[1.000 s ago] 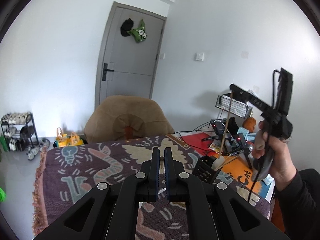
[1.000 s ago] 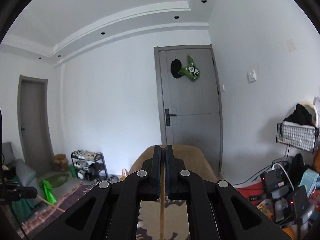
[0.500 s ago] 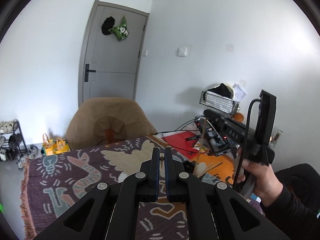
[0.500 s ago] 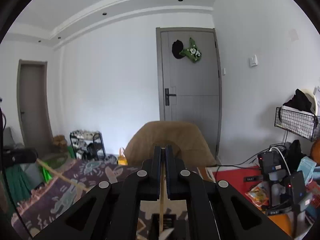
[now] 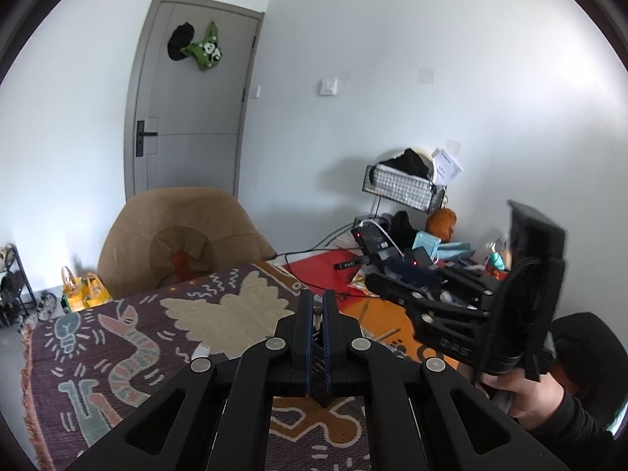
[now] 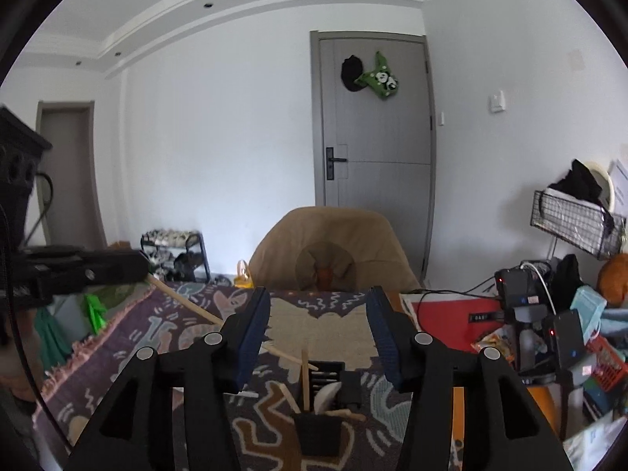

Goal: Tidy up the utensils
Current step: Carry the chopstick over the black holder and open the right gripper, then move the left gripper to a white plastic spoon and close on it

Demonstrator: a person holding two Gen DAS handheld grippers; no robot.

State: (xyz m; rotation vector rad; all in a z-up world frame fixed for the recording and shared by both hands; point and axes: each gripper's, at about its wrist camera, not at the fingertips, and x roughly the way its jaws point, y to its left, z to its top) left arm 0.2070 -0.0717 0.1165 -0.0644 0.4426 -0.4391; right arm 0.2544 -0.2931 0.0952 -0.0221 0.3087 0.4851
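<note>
Right gripper [image 6: 318, 294] now stands wide open and empty, having let go of its chopstick [image 6: 304, 376], which stands upright in the black utensil holder [image 6: 318, 428] at six o'clock on the patterned cloth [image 6: 157, 337]. That piece looks sorted. At nine o'clock the left gripper [image 6: 78, 271] stays clamped on a second chopstick [image 6: 184, 302], probably next for the holder.

A tan armchair [image 6: 331, 249] stood before a grey door [image 6: 375, 117]; white walls, a shoe rack [image 6: 174, 253] far left.
</note>
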